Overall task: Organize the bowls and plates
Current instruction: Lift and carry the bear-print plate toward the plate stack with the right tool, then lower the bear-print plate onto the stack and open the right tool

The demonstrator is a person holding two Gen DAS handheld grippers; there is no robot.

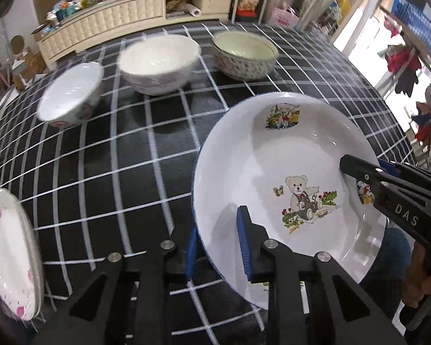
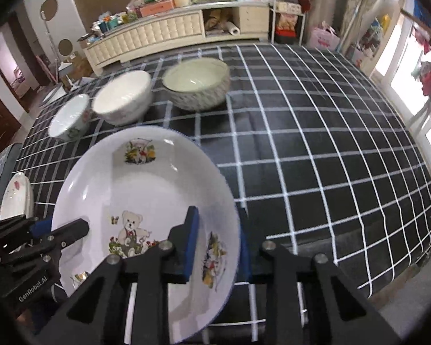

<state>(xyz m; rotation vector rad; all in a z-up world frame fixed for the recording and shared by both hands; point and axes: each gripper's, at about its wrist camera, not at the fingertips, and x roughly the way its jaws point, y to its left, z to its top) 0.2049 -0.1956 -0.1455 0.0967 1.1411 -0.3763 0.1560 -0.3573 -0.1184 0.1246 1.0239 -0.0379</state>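
Both grippers pinch opposite rims of the teddy-bear plate (image 1: 273, 172), held above the checked tabletop (image 1: 115, 158): left gripper (image 1: 218, 247), right gripper (image 2: 218, 247); uneven pulling could likely tip it.

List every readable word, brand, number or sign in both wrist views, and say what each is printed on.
"DAS": white letters on the black body of the right claw, seen in the left wrist view.
"GenRobot.AI": white letters on the black body of the left claw, seen in the right wrist view.
The teddy bear plate carries pictures only, no words.
Boxes on the cream cabinet: any print is too small and blurred to read.
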